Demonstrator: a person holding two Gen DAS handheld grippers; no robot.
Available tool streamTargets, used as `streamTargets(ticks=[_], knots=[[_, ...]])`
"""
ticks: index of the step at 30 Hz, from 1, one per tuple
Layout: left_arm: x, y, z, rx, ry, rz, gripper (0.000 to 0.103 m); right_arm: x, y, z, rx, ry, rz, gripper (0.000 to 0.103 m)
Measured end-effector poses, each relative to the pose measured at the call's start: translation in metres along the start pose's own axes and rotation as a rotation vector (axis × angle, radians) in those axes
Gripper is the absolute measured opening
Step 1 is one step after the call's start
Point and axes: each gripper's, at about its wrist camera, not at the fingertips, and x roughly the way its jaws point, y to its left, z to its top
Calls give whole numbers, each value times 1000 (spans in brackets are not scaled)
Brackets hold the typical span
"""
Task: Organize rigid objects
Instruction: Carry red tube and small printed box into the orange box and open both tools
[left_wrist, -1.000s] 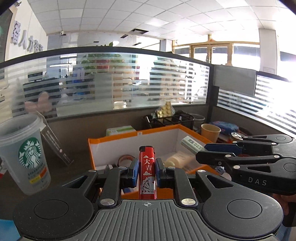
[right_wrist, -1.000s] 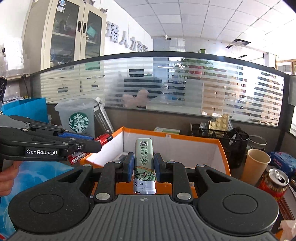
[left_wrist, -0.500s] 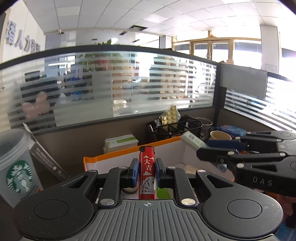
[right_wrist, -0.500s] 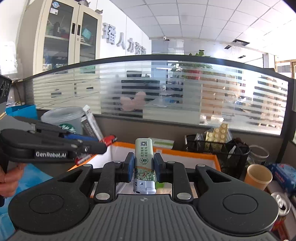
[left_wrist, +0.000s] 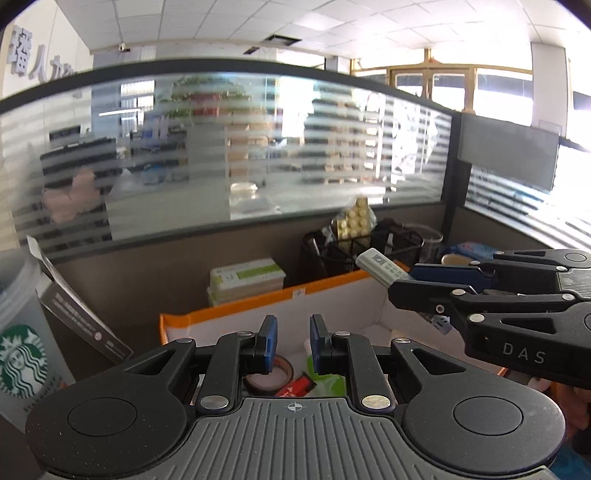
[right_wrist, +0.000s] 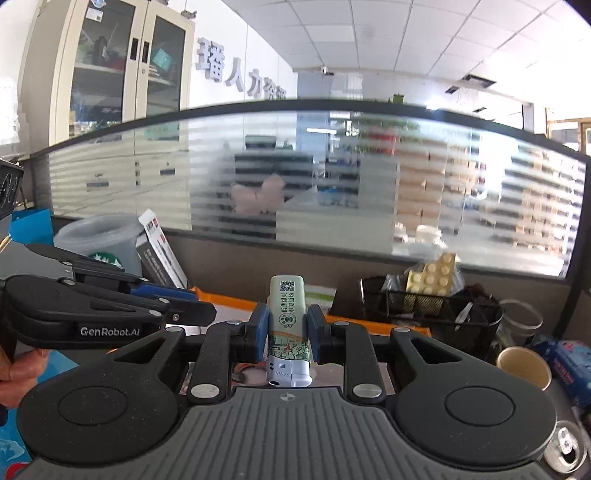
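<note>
Frosted, striped glass is running along the back of the desk, above a grey partition wall. Below it, an orange-rimmed box (left_wrist: 258, 301) with white inner walls is sitting open at the centre of both views. From the left wrist, the left gripper (left_wrist: 291, 345) is hovering over the box with its blue-padded jaws released and nothing between them; a red lighter (left_wrist: 299, 384), flat and glossy, is lying inside the box just below the jaws at 6 o'clock, beside a roll of tape (left_wrist: 267, 374). At 3 o'clock the right gripper (left_wrist: 400, 278) is reaching in, black and matte. From the right wrist, its jaws are clenched on a green-and-white lighter (right_wrist: 288, 325), a slim rounded plastic bar standing upright between the pads, its pale cap at the bottom. A translucent plastic cup (left_wrist: 20, 354) is standing at 9 o'clock, and a black wire-mesh basket (right_wrist: 428, 304) is holding yellow bricks at 2 o'clock.
</note>
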Motion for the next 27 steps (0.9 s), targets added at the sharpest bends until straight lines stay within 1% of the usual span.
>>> streamTargets(ticks=[4, 13, 19, 27], knots=[[9, 3, -6, -5, 24, 2, 17, 15, -3, -9, 16, 53, 12, 21], [25, 8, -16, -6, 74, 8, 17, 50, -6, -25, -10, 195, 17, 21], [33, 10, -22, -6, 95, 7, 17, 69, 1, -30, -83, 288, 20, 21], [36, 13, -28, -15, 108, 5, 17, 82, 14, -29, -179, 352, -6, 21]])
